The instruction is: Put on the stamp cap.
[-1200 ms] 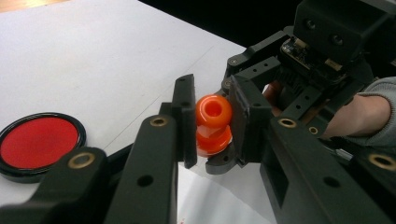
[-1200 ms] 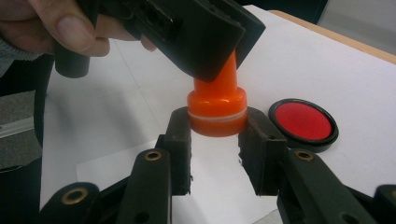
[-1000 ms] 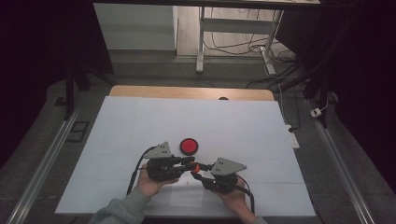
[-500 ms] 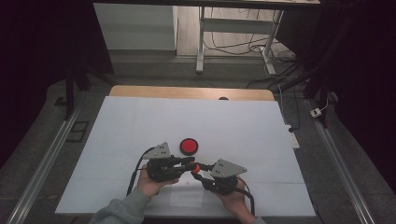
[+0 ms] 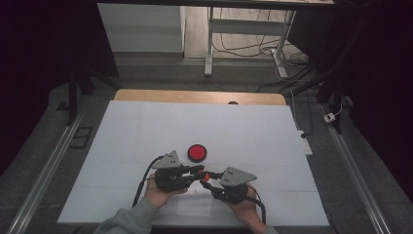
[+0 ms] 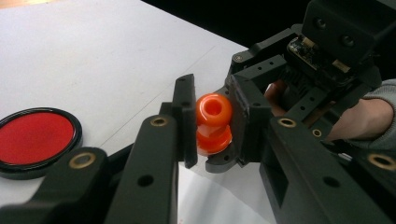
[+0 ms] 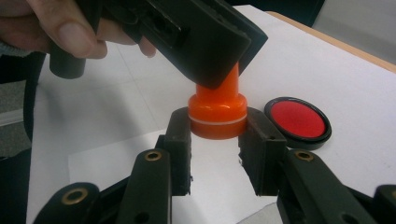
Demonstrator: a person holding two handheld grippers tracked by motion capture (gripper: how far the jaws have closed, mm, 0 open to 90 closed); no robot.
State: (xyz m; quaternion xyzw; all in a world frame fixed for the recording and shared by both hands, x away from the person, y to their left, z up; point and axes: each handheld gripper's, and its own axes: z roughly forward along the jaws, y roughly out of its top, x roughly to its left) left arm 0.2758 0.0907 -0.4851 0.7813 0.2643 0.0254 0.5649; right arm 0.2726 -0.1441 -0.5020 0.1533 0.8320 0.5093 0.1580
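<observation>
Orange piece [image 6: 213, 123] clamped between left tool [image 6: 212, 126] and right tool [image 7: 217, 140].

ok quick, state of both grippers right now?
Left gripper: shut on the narrow neck end of the small orange plastic bottle-shaped piece.
Right gripper: shut on the wider end of that same piece.

High view from above the person's side, looking forward and down on the white table [image 5: 146, 126], both gripper views close and low, facing each other, sharing the orange piece [image 6: 213, 123] and red disc [image 7: 297, 119].
</observation>
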